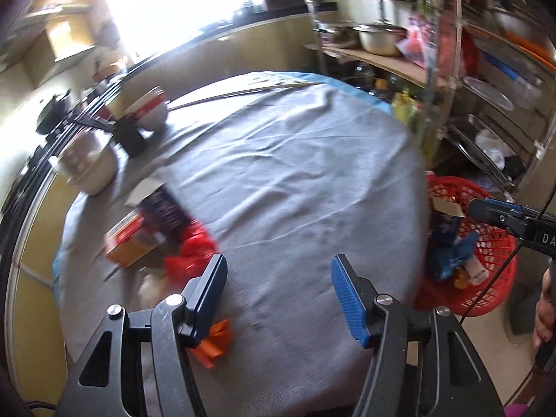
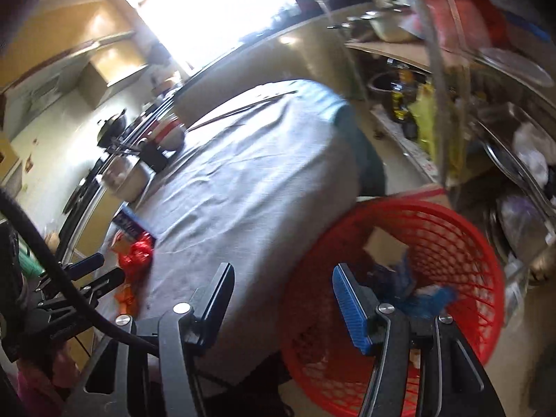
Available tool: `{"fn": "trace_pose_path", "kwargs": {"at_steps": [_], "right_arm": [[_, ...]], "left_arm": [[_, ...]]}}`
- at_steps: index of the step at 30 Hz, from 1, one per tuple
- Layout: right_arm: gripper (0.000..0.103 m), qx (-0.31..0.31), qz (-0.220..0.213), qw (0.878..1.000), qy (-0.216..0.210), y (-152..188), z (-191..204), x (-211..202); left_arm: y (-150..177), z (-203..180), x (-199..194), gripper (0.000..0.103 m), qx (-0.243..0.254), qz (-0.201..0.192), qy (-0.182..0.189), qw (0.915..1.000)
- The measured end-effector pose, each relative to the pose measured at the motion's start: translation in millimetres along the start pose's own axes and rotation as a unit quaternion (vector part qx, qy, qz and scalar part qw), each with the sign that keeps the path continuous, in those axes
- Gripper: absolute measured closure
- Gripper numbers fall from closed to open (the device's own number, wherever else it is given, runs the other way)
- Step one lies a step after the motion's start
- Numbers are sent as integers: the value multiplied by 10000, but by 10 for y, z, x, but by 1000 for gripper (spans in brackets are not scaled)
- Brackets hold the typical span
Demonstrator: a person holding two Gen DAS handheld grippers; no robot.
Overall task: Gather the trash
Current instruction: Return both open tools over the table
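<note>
Claws (image 1: 278, 292) (image 2: 281, 299) empty | red basket (image 2: 451, 229): blue wrapper (image 2: 431, 295), cardboard (image 2: 382, 246)

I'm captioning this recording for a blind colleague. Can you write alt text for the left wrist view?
The open, empty left tongs hang over a grey-clothed table, with boxes and red and orange wrappers lying at its left edge. A red basket already holding trash stands beside the table on the right, the right tongs above it.

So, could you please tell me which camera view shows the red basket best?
The right wrist view: the red basket fills its lower right, with rim, lattice wall and the trash inside visible. The left wrist view shows the basket small at the right edge, partly hidden behind the table.
</note>
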State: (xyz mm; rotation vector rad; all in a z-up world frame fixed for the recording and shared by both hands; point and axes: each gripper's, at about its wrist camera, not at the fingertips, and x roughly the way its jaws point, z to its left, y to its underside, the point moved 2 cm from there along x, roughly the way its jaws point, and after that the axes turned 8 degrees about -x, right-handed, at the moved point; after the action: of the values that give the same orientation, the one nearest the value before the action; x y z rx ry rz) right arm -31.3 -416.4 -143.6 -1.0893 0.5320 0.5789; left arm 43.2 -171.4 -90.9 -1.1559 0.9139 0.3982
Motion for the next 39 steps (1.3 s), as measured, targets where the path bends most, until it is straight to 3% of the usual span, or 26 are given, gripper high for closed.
{"fn": "trace_pose_path", "kwargs": {"at_steps": [12, 39], "right_arm": [[40, -883, 183, 9953, -344, -83, 930, 257], [40, -1941, 630, 9753, -848, 31, 2100, 661]], "left_arm": [[204, 732, -84, 39, -751, -100, -420, 9962], [685, 1815, -86, 38, -1839, 30, -1004, 9778]]}}
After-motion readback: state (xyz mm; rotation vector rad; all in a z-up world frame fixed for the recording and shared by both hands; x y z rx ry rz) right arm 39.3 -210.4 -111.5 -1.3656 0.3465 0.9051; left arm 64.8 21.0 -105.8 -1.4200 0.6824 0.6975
